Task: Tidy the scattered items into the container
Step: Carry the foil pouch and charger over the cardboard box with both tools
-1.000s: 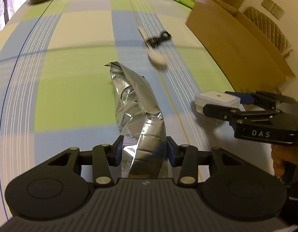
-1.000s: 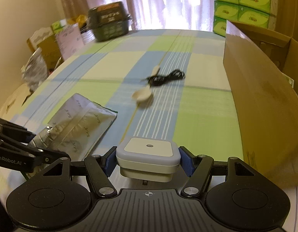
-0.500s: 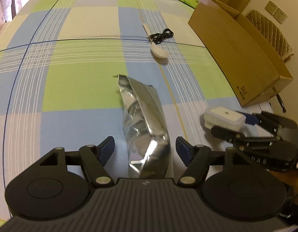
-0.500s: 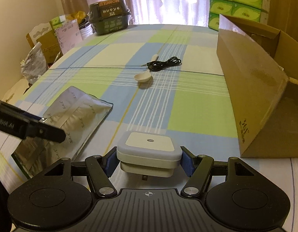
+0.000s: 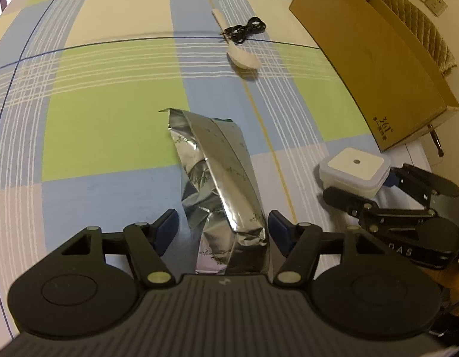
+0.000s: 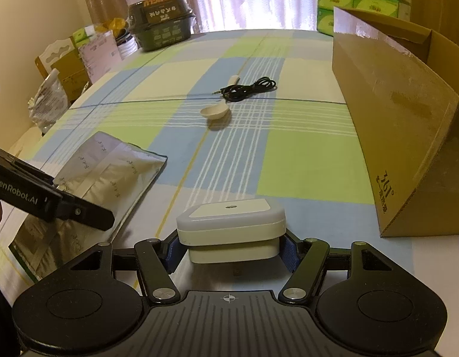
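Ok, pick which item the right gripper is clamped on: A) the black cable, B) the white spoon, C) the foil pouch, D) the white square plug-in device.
D: the right gripper's blue pads press both sides of the white square plug-in device, lifted off the cloth.

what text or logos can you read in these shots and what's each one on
"GenRobot.AI": side of the left gripper, seen from the right wrist view.
"DAS": body of the right gripper, partly shaded.
"361°": corner of the cardboard box; the small characters under it are too small to read.
"HONGLU", upside down: dark green container; its other lines are blurred.
Small print on the foil pouch: unreadable.
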Available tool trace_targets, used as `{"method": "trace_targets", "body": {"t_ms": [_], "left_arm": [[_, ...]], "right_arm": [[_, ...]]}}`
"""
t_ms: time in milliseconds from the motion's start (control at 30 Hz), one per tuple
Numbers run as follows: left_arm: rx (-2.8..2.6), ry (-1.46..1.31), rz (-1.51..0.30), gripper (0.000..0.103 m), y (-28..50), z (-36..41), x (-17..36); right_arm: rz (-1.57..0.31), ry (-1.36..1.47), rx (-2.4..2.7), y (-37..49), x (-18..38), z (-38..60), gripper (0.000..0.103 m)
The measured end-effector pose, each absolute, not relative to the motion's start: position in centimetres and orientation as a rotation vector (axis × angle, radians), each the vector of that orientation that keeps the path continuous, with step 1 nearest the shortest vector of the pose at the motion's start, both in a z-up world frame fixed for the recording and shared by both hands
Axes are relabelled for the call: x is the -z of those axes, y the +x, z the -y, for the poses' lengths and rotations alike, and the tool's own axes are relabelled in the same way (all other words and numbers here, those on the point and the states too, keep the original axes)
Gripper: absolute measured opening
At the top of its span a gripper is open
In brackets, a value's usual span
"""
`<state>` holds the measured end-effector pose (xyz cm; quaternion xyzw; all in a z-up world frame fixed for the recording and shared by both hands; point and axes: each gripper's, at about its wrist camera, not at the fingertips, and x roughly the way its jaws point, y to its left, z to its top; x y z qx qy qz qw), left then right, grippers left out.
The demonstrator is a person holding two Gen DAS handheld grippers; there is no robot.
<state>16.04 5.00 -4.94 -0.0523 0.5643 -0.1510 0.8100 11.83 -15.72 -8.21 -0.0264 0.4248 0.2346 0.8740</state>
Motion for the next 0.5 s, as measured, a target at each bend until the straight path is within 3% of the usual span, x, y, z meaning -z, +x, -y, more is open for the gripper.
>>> {"method": "trace_targets", "body": {"t_ms": [433, 500], "left_arm": [[0.357, -0.051, -1.199, 0.038, 15.5, -4.4, 4.1], [0.361, -0.045, -1.198, 0.037, 15.3, -4.4, 4.0]], "right_arm": [[-0.875, -0.070, -0.479, 11.9, 8.3, 15.4, 0.068], [-0.868, -0.070, -0.480, 11.7, 8.1, 15.5, 0.063]]}}
